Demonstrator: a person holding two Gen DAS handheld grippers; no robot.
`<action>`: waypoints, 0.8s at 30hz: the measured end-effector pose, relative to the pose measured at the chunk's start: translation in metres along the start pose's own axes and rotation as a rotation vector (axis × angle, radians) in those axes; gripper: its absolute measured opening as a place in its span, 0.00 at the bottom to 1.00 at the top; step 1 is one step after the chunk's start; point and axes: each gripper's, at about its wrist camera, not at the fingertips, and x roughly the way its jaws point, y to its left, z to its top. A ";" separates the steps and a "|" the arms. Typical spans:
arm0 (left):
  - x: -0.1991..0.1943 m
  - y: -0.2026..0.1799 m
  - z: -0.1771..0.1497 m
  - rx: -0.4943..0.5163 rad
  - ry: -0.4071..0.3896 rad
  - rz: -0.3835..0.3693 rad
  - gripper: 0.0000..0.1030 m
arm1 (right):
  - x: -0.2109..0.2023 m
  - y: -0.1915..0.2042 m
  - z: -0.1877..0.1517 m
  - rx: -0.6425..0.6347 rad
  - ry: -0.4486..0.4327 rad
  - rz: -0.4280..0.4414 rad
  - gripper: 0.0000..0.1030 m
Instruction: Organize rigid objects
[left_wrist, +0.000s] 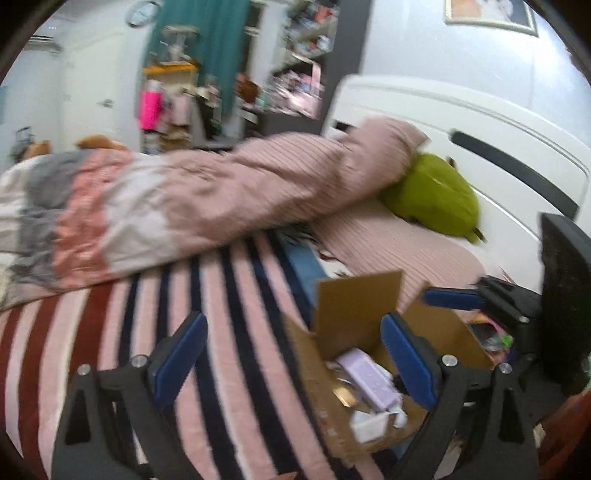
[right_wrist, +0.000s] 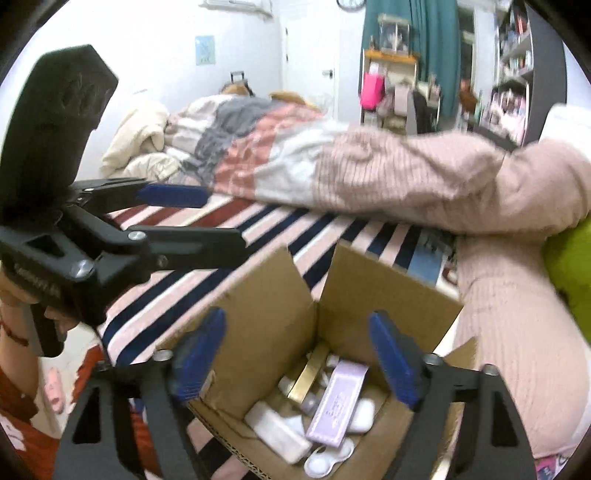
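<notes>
A: Jaws on right gripper: spread wide, nothing between the blue pads. Hovering over open cardboard box.

B: Left gripper?

A: Wide too, empty. Right-hand pad over the box's near corner, left-hand pad over striped blanket.

B: Box contents?

A: Lilac flat case at 6 o'clock in right wrist view, tilted across white cases; gold bar just beside, toward 11.

B: Further out?

A: Pink quilt at 12, green cushion at 2 in left wrist view.
</notes>
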 end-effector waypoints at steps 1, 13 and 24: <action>-0.006 0.004 -0.002 -0.009 -0.019 0.029 0.92 | -0.003 0.001 0.001 -0.007 -0.023 -0.006 0.87; -0.047 0.035 -0.025 -0.053 -0.091 0.201 0.94 | -0.032 0.011 -0.005 0.012 -0.258 -0.018 0.98; -0.052 0.037 -0.035 -0.067 -0.088 0.235 0.94 | -0.037 0.006 -0.011 0.044 -0.259 -0.038 0.98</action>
